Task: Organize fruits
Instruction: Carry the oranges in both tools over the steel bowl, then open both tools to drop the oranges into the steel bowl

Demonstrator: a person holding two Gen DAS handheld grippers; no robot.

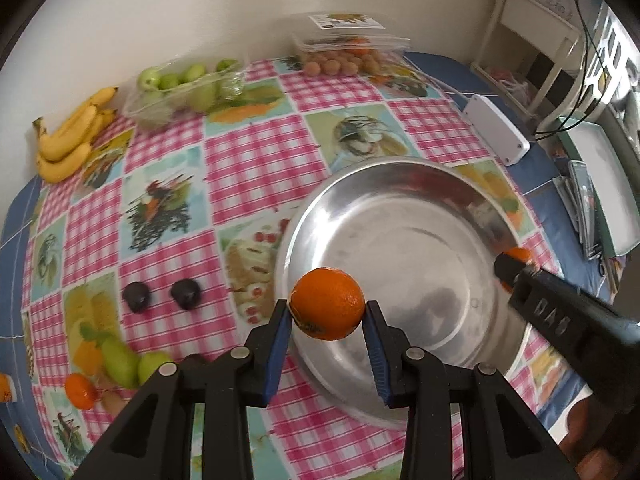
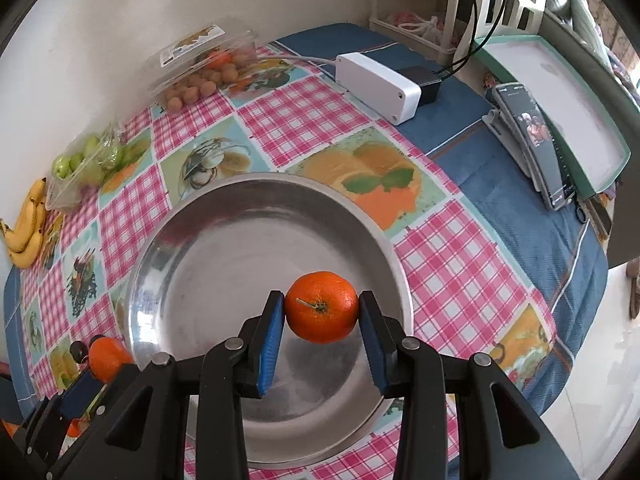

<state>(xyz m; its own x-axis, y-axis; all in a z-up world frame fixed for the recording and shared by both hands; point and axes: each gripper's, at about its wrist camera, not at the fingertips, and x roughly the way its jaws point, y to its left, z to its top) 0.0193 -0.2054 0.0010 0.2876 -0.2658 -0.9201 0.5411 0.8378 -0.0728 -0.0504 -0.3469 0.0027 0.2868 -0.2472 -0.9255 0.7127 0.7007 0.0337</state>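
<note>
The left claw [image 1: 327, 314] is clamping an orange [image 1: 327, 304] over the bowl [image 1: 400, 184] rim; the right claw [image 2: 322, 312] is clamping another orange [image 2: 322, 307] above the bowl's middle.

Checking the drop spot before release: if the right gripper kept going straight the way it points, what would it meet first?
Most likely the bare inside of the metal bowl. The right gripper points steeply down over it, shut on an orange; nothing shows in between, though the height above the bowl is unclear.
</note>
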